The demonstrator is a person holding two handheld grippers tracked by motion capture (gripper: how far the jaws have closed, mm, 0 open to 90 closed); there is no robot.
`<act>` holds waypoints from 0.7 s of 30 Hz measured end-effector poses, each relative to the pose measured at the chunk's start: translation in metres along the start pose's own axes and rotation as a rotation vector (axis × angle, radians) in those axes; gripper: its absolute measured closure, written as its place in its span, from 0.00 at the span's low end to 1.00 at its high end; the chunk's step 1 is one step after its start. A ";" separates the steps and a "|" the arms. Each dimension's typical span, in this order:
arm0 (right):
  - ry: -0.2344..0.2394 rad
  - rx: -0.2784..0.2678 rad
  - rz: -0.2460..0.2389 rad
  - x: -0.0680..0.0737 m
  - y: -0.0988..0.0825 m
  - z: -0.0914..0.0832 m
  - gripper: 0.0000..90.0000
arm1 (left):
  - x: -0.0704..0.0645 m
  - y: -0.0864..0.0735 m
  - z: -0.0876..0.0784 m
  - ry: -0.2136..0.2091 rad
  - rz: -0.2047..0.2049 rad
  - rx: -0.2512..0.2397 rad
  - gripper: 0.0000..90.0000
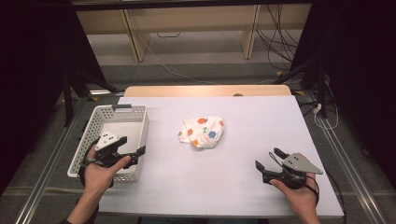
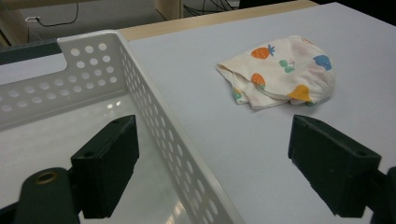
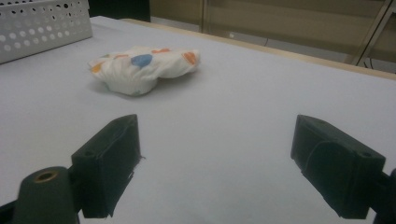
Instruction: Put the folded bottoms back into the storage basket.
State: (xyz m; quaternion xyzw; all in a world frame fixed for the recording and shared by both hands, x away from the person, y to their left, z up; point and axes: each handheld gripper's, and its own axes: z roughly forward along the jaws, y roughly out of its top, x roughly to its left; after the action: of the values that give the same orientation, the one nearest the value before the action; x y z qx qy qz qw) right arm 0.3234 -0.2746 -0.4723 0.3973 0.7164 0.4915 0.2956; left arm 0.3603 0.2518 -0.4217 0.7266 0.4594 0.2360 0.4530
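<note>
A crumpled white cloth point(image 1: 201, 132) printed with coloured fruit lies in the middle of the pale table point(image 1: 261, 126); I also see the cloth point(image 2: 279, 71) ahead of the left jaws and the cloth point(image 3: 144, 67) far off to the left of the right jaws. My left gripper point(image 1: 133, 150) hovers over the near right edge of a white perforated basket point(image 1: 95, 125), open, with nothing between its jaws. In the left gripper view one jaw is over the basket point(image 2: 154, 112) and the other over the table. My right gripper point(image 1: 269, 159) is open and empty near the table's front right.
The basket point(image 3: 42, 25) stands at the table's left side. Metal rails point(image 1: 51, 163) run along both sides of the table. Wooden furniture legs point(image 1: 135, 37) and cables point(image 1: 275, 42) are on the floor beyond the far edge.
</note>
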 end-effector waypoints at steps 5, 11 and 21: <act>-0.004 -0.006 -0.007 0.000 0.002 -0.001 0.18 | 0.000 0.001 0.000 0.009 0.005 0.004 0.18; -0.001 -0.004 -0.009 0.001 0.002 -0.001 0.18 | -0.002 0.006 0.002 0.015 0.022 0.005 0.18; -0.003 -0.006 -0.007 0.000 0.002 -0.001 0.18 | -0.010 0.013 0.014 -0.004 0.046 0.021 0.17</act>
State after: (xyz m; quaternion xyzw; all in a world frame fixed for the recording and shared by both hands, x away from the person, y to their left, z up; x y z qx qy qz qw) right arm 0.3231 -0.2743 -0.4696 0.3947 0.7159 0.4919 0.2996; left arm 0.3727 0.2344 -0.4160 0.7421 0.4442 0.2403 0.4407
